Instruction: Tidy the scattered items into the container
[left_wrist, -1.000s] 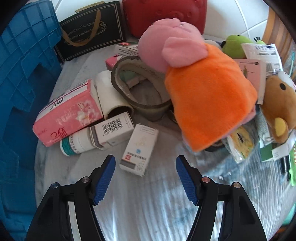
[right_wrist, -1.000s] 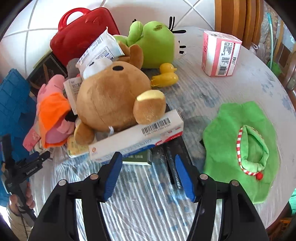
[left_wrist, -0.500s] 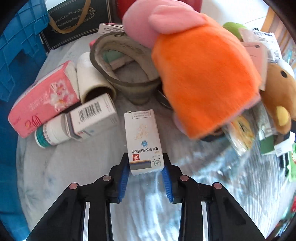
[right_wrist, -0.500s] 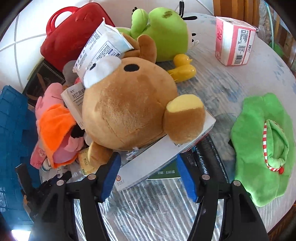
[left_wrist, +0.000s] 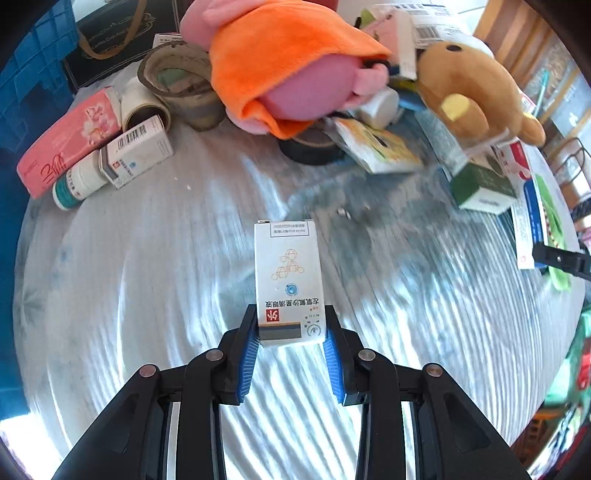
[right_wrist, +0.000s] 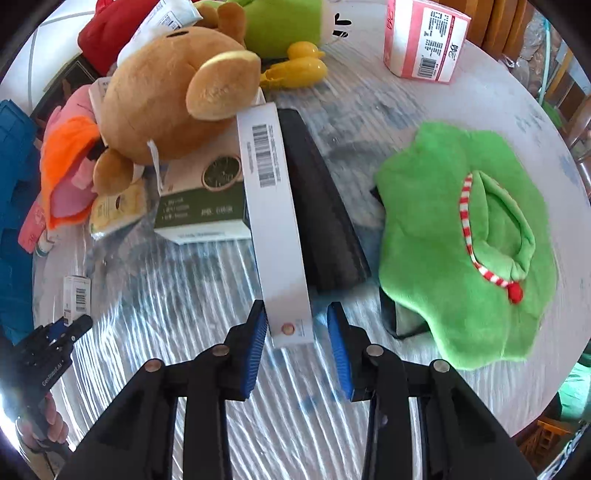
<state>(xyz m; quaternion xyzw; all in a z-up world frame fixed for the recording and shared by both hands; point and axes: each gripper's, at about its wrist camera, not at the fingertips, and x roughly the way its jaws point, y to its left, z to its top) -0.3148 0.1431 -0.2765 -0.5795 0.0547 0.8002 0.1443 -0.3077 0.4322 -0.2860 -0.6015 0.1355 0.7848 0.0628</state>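
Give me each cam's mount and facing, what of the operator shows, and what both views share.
Left wrist: on the left gripper, facing steeply down at the table; its own fingers show, shut on a small white box.
Right wrist: on the right gripper, facing down; a long white box sits between jaws that have just been closing, gap at the right pad; left gripper and a hand show lower left.
Shared: small white box, brown bear plush, orange-pink plush.

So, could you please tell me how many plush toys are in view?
3: the brown bear on the boxes, the green one behind it, the pink-and-orange one to its left. Others may be hidden.
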